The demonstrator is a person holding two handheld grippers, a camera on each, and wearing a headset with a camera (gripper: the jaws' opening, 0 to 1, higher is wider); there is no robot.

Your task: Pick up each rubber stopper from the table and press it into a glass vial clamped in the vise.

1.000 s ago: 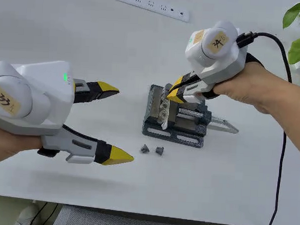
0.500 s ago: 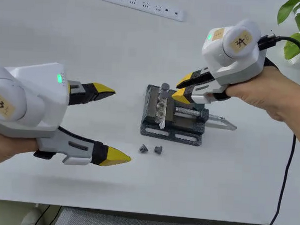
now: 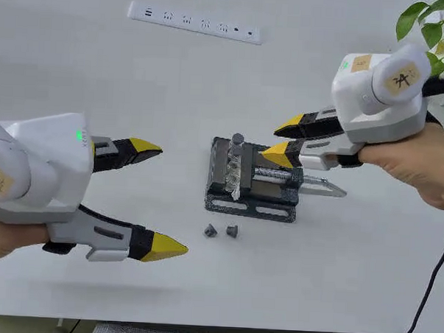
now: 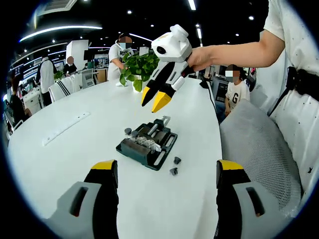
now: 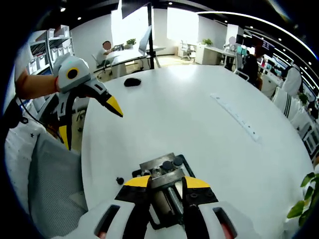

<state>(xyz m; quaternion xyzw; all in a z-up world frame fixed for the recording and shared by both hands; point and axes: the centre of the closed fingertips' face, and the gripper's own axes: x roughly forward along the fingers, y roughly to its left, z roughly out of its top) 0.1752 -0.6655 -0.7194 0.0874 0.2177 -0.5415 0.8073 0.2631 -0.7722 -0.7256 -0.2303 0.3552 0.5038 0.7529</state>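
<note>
L gripper point(image 3: 158, 195) hangs wide open & empty over the near-left part of the table point(image 3: 101, 73), well apart from the vise point(image 3: 253, 206). R gripper point(image 3: 282, 140) hovers just above the vise's right side, jaws at a narrow gap w/ nothing btwn them. In its own view the vise sits right beyond the jaw tips.

Task things: 2 loose stoppers point(image 3: 232, 230) lie on the table just in front of the vise, close together, not touching it. Vials point(image 3: 234, 174) stand in a row clamped in the vise.

Handling, my guess: stoppers are tiny, light, soft rubber, grippy not slippery, so a light pinch should do. A hard squeeze prob. deforms or flicks them. They're tapered, so take them by the sides of the wide head, plug end down. The left one looks tipped over, but it's too small to be sure. Vials are thin clear glass & fragile, so press straight down w/ no side load. Vise is metal, prob. heavy enough to stay put.

Count:
- Loose stoppers: 2.
- Seated stoppers point(image 3: 238, 140) at the far end of the row: looks like 2 in both gripper views.
- Vials: several, exact no. can't tell.
- Vise: 1.
- Also 1 power strip point(image 3: 195, 21) at the far edge & 1 plant point(image 3: 427, 20) far right.
</note>
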